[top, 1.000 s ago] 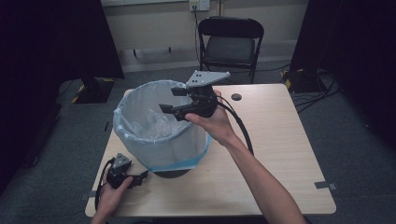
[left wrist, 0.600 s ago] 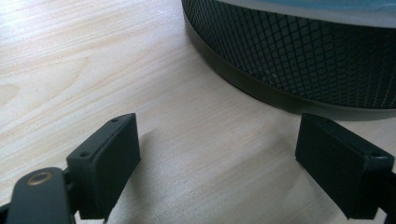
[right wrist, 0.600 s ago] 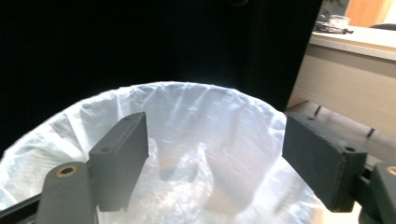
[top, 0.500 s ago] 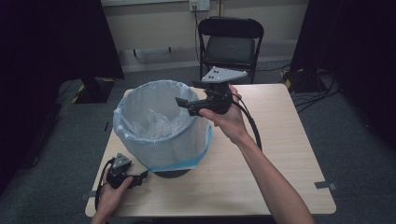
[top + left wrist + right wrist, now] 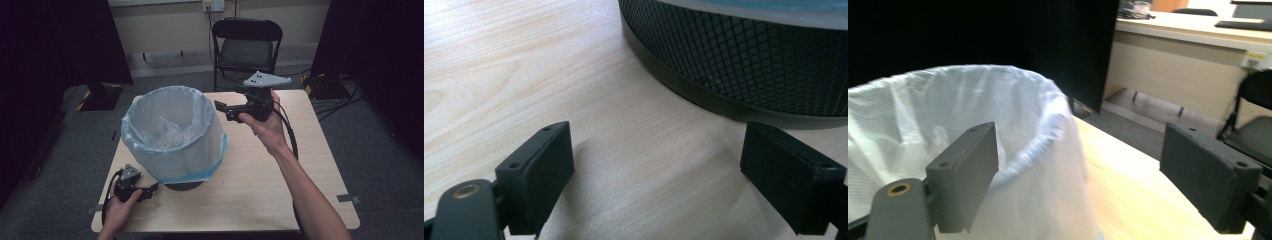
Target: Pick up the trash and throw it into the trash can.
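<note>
Left gripper [image 5: 150,190] rests on the table [image 5: 280,195] at its near left corner, jaws spread wide with bare wood between them. Just ahead of its jaws stands the bin [image 5: 744,65], its black mesh base touching neither jaw. Right gripper [image 5: 224,109] is held above the table beside the bin's liner [image 5: 1038,125], jaws wide and empty. Beyond the table stands a chair [image 5: 247,42].

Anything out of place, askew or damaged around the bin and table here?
Nothing stands out. The bin stands upright on the table, its white liner folded evenly over the rim. Both the left gripper and right gripper are open and empty.
</note>
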Demonstrator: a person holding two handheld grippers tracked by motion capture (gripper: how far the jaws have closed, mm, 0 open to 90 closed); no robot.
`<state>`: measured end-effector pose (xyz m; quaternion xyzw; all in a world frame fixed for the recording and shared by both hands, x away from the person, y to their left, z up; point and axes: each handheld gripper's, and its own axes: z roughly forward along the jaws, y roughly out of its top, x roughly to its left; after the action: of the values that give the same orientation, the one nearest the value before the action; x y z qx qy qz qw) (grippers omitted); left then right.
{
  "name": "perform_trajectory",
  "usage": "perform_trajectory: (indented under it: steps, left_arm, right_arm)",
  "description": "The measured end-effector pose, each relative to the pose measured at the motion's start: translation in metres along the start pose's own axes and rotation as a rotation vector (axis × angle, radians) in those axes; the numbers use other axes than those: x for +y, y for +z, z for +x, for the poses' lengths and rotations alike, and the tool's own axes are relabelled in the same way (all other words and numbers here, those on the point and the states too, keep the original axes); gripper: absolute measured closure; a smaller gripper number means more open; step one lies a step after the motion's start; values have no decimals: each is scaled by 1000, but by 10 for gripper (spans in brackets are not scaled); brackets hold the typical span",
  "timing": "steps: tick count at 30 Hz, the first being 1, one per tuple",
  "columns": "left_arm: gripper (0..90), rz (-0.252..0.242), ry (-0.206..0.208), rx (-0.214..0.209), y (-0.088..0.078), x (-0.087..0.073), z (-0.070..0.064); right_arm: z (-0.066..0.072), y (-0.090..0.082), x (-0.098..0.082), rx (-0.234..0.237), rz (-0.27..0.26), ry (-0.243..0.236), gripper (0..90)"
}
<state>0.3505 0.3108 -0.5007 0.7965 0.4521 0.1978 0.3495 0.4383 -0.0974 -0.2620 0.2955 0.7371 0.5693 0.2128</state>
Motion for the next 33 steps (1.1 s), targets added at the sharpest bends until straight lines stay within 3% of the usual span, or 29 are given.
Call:
perform_trajectory:
  steps: [9,12,17,18,19,20,23,25,33]
  left_arm:
    - [133,0,0,0,0,0,0]
    - [133,0,0,0,0,0,0]
    - [133,0,-1,0,0,0,0]
    - [133,0,0,0,0,0,0]
    - [134,0,0,0,0,0,0]
    - [133,0,0,0,0,0,0]
    - [133,0,0,0,0,0,0]
    - [133,0,0,0,0,0,0]
    - [133,0,0,0,0,0,0]
  right_arm:
    - [-19,-20,-19,-91,28,20,151]
    - [-24,-31,-39,-127,51,39,152]
    - [-30,-43,-56,-185,56,55,152]
    - [-33,-49,-64,-220,65,55,152]
    - [-33,-49,-64,-220,65,55,152]
    - [-38,-54,-73,-260,80,61,152]
    - [-43,-60,-83,-281,98,69,152]
    - [-50,-68,-98,-314,111,100,153]
    - [-58,-85,-133,-374,170,118,153]
